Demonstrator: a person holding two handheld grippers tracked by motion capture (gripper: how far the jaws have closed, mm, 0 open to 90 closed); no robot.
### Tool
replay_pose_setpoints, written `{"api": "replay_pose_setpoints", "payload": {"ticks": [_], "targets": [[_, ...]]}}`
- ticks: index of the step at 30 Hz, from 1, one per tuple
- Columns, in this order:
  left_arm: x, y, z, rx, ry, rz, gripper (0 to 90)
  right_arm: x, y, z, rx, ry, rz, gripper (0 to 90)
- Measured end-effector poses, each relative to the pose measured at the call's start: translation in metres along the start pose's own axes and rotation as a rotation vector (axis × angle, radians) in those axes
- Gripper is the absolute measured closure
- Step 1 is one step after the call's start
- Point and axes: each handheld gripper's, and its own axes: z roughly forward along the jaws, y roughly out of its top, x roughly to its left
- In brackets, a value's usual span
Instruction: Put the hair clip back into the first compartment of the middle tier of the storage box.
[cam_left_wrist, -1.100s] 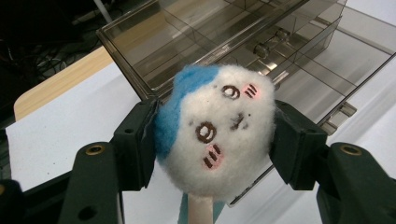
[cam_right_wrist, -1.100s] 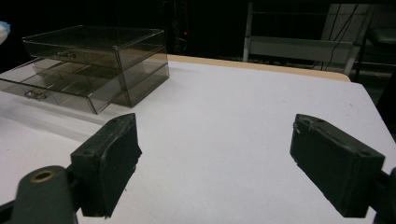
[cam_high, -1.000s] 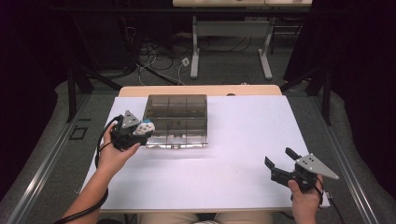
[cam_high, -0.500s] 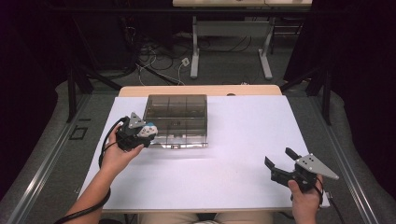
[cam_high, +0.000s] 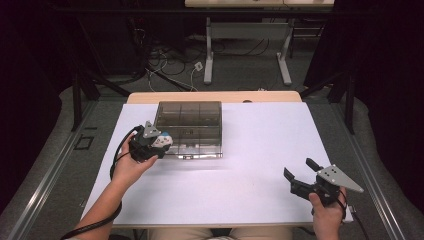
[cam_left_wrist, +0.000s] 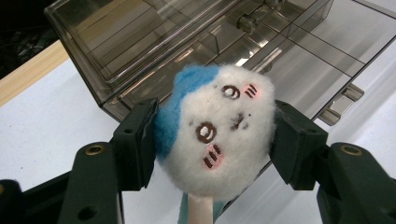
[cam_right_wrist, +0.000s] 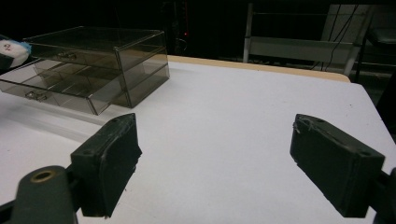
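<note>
A small white-and-blue plush toy (cam_left_wrist: 219, 126) with a stitched face sits squeezed between the pads of my left gripper (cam_left_wrist: 215, 140). In the high view that gripper (cam_high: 159, 142) hovers at the left front corner of a smoky clear drawer box (cam_high: 190, 120), and the plush toy (cam_high: 163, 140) is just beside the box's pulled-out lower drawer (cam_high: 197, 149). That drawer (cam_left_wrist: 303, 65) lies open behind the toy, divided into compartments. My right gripper (cam_high: 299, 176) stands open near the table's front right, with nothing between its pads (cam_right_wrist: 109, 163).
A white sheet (cam_high: 250, 165) covers the table, with a wooden strip (cam_high: 215, 96) along its back edge. In the right gripper view the drawer box (cam_right_wrist: 98, 51) stands far left. Cables and metal desk legs (cam_high: 207, 50) are on the floor beyond the table.
My left gripper has edged slightly right toward the drawer box, still holding the plush toy. The right gripper has kept still.
</note>
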Motion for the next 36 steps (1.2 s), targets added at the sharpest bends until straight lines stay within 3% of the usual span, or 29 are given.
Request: {"api": "replay_pose_setpoints", "payload": {"ticks": [21, 36], "targets": [[-0.007, 0.004, 0.012, 0.035, -0.005, 0.011, 36.7, 0.000, 0.000, 0.001, -0.005, 0.001, 0.002, 14.8], [-0.001, 0.003, 0.010, 0.015, 0.000, -0.026, 22.9, 0.000, 0.000, 0.000, 0.000, 0.001, -0.002, 14.8]]}}
